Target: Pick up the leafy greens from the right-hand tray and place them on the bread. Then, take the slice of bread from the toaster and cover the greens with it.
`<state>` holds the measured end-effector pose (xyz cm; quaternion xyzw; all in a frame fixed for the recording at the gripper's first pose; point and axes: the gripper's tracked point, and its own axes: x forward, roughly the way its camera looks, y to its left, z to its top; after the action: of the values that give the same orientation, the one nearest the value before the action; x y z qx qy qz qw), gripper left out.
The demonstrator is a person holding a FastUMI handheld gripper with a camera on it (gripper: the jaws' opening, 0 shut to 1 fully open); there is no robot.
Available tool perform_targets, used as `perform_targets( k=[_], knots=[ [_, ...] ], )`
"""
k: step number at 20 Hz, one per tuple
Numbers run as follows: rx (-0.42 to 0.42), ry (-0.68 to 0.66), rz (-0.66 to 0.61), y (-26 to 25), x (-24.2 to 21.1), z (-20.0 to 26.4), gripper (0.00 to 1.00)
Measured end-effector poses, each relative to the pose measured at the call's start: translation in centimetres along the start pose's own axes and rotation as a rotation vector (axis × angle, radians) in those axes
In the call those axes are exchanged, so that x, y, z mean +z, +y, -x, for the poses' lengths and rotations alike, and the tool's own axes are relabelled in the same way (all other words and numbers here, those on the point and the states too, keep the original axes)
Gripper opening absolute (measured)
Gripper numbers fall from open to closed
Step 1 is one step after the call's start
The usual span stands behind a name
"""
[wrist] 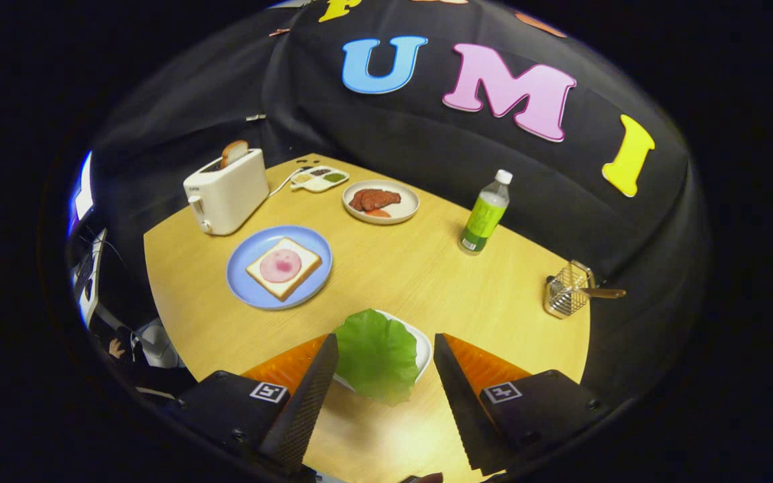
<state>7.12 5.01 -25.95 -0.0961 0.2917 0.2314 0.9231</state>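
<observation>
A green lettuce leaf (376,355) lies on a white tray (423,349) near the table's front edge, overhanging the tray toward me. My gripper (383,339) stands open with the leaf between its fingers; the left finger (316,382) is at the leaf's edge, while the right finger (457,382) stands apart from it. Beyond the fingers to the left, a slice of bread (284,267) topped with a pink round of ham rests on a blue plate (242,268). Farther back, a white toaster (227,192) holds a slice of bread (233,153) sticking up from its slot.
A beige plate (400,213) with brown meat slices sits at the back middle, and a small divided condiment dish (320,178) lies beside the toaster's cord. A green-labelled bottle (486,213) stands to the right. A wire basket (566,292) with a wooden-handled utensil is at the right edge.
</observation>
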Motion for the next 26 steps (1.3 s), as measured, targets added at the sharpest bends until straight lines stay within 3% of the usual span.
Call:
perform_targets(
  k=[6, 11, 15, 20, 24, 26],
  knots=[
    [0.071, 0.19, 0.017, 0.4, -5.4, -6.5, 0.85],
    [0.109, 0.261, 0.001, 1.2, -7.0, -9.7, 0.82],
    [0.131, 0.344, -0.001, 1.6, -8.8, -11.1, 0.75],
    [0.132, 0.352, 0.0, 1.6, -8.8, -10.8, 0.7],
    [0.114, 0.354, -0.026, 1.7, -8.9, -10.7, 0.1],
    [0.1, 0.348, -0.056, 1.6, -8.6, -10.3, 0.09]
  ],
)
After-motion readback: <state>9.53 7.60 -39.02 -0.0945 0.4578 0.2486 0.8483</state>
